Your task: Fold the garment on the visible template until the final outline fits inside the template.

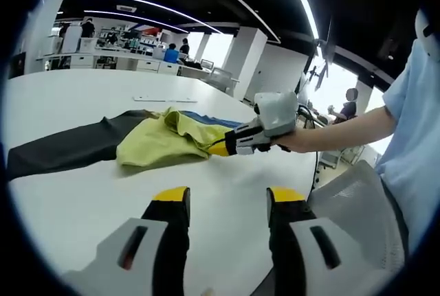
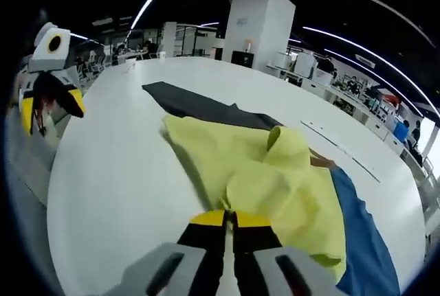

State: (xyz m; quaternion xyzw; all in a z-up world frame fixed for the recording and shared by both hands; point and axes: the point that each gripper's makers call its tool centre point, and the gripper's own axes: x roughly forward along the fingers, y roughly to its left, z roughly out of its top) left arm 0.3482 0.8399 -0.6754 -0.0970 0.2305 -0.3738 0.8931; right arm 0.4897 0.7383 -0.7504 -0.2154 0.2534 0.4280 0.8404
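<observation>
Fabric bunches in the middle of a white table (image 1: 82, 200) as a person works a yellow garment (image 2: 265, 172) toward a fold. The garment lies over a dark template sheet (image 1: 62, 146), which runs out from under it across the table, with a blue sheet (image 2: 364, 241) showing along the garment's opposite side. In the right gripper view, the right gripper (image 2: 229, 219) has its yellow-tipped jaws pressed together on the garment's near edge, pinching the cloth where it has heaped into a ridge. In the left gripper view, the left gripper (image 1: 227, 196) hovers above bare table just short of the garment, jaws spread and holding nothing; the same view catches the right gripper at the garment's edge, held in the person's hand (image 1: 292, 141).

The step in hand looks like carrying the pinched edge across the garment to lay one fold. It should go best if the right gripper lifts only enough to clear the heap, then draws the edge straight toward the dark template sheet so the layer lands flat and not rolled. The free left gripper could press the garment's far side to stop the whole piece sliding. The crumpled ridge near the pinch will likely need smoothing before the outline can sit within the template
</observation>
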